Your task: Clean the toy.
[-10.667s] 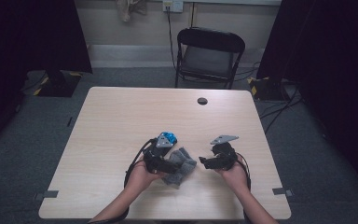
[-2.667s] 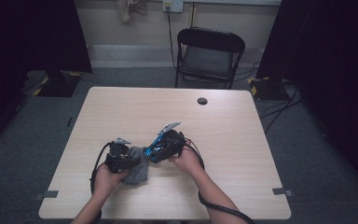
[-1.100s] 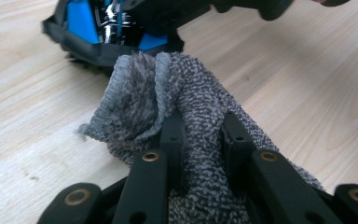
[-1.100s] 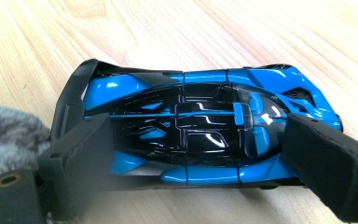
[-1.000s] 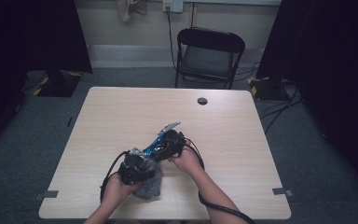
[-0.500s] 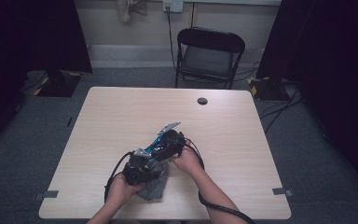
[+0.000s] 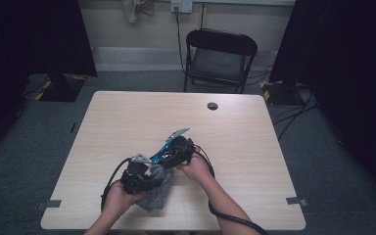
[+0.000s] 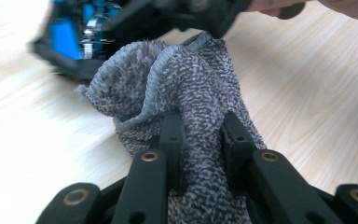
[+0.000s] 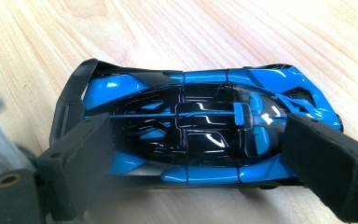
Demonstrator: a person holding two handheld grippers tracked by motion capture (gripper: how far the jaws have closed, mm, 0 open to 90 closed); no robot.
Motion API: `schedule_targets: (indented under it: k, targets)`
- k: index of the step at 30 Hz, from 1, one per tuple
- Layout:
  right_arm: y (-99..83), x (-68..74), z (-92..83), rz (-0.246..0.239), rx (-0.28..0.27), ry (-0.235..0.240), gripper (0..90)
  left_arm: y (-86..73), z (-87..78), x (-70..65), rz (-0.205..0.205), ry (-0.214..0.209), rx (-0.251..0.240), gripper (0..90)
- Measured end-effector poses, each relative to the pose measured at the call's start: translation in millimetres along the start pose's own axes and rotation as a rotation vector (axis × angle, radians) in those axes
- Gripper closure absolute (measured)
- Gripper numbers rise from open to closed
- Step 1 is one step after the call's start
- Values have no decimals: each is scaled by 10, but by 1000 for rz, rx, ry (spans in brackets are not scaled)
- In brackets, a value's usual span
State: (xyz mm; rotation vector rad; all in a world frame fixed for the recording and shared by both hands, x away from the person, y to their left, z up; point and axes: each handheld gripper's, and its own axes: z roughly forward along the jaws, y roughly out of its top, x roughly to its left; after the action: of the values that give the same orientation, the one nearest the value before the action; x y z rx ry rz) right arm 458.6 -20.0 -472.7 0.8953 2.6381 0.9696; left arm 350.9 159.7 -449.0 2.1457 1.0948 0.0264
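Right, the wiping job is well under way on the bench (image 7: 127, 122). Over on the right gripper (image 9: 205, 163), the fingers (image 9: 81, 154) are pinching the blue toy car (image 9: 191, 126) nose to tail, one pad at each end, and the car sits low over the wood near the front middle of the bench, roof gleaming with reflections. Meanwhile the left gripper (image 8: 203, 154) has its fingers (image 8: 172, 140) pressed together on a bunched grey cloth (image 8: 186, 93), the knit fabric squeezed between them and billowing out ahead into a soft fold. From the high view the cloth (image 7: 156, 188) lies bunched just beside the car (image 7: 164, 154), with the left gripper (image 7: 137, 176) close in against the right gripper (image 7: 178, 149). From the left gripper view the cloth's leading fold sits right up at the car's side, touching or all but touching; it's hard to call.

So, car secured, cloth gripped, both brought together: that much is done. What's left, by my reading, is the rubbing itself across the bodywork, then setting both things down. Whether any panel has been wiped already can't be read from the shine alone.
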Motion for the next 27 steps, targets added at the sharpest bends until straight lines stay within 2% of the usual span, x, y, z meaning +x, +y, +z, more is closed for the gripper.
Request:
schedule_targets:
  k: [7, 14, 15, 23, 27]
  targets:
    - [1, 0, 2, 1, -2, 1, 89, -10, -215, 180, -50, 35, -51, 744]
    - [4, -3, 2, -3, 1, 1, 89, 1, -343, 323, -80, 64, -95, 744]
    - [3, -1, 1, 0, 1, 1, 89, -1, -378, 386, -96, 88, -111, 744]
    - [7, -2, 3, -2, 3, 2, 89, -30, -361, 664, -168, 175, -130, 742]
    - [3, -1, 2, -1, 1, 1, 89, -18, -288, 747, -161, 213, -125, 742]
